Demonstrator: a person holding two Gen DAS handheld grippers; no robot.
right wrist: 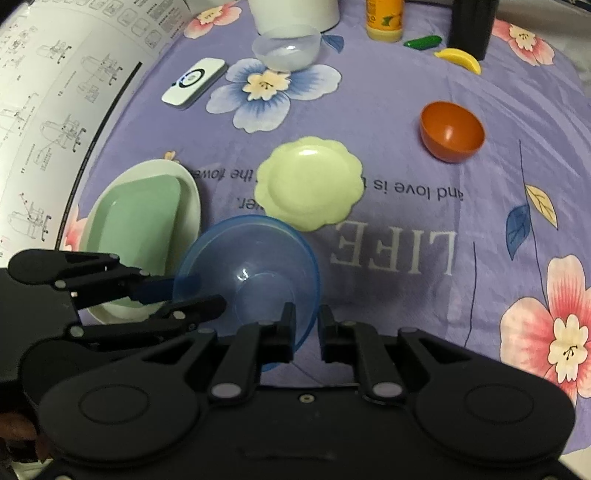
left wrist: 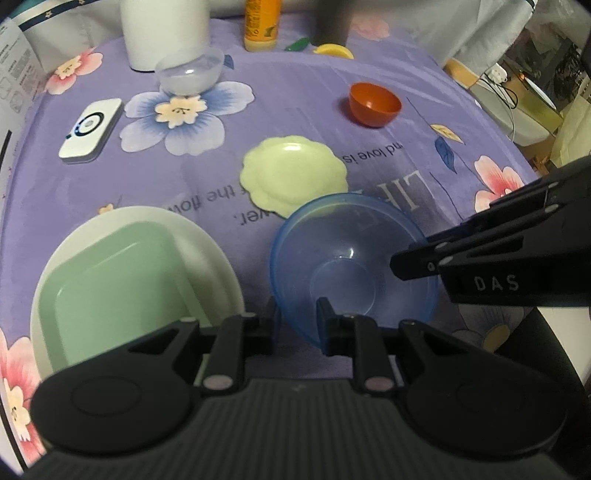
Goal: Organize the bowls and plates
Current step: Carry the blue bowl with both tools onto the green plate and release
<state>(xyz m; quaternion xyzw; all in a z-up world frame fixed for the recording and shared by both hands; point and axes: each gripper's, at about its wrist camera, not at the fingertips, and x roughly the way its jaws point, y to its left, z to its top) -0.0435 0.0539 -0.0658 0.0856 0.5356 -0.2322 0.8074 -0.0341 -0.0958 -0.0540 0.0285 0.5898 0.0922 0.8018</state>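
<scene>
A clear blue bowl (left wrist: 351, 258) (right wrist: 247, 273) is held tilted between both grippers above the purple cloth. My left gripper (left wrist: 297, 319) straddles its left rim; it shows in the right wrist view (right wrist: 192, 291) too. My right gripper (right wrist: 306, 325) straddles the bowl's right rim and also shows in the left wrist view (left wrist: 413, 262). A pale yellow scalloped plate (left wrist: 293, 173) (right wrist: 308, 182) lies just beyond. A green square plate (left wrist: 118, 280) (right wrist: 138, 221) rests in a white oval plate (left wrist: 210, 240) at left. An orange bowl (left wrist: 375, 103) (right wrist: 452, 131) and a clear bowl (left wrist: 190, 72) (right wrist: 286, 46) sit farther back.
A white device (left wrist: 90, 129) (right wrist: 194, 81), a white canister (left wrist: 166, 29), an orange bottle (left wrist: 262, 26), a yellow banana toy (right wrist: 460, 59), a green toy (right wrist: 423, 41) and a dark cup (right wrist: 472, 26) stand at the back. A printed sheet (right wrist: 44, 92) lies at left.
</scene>
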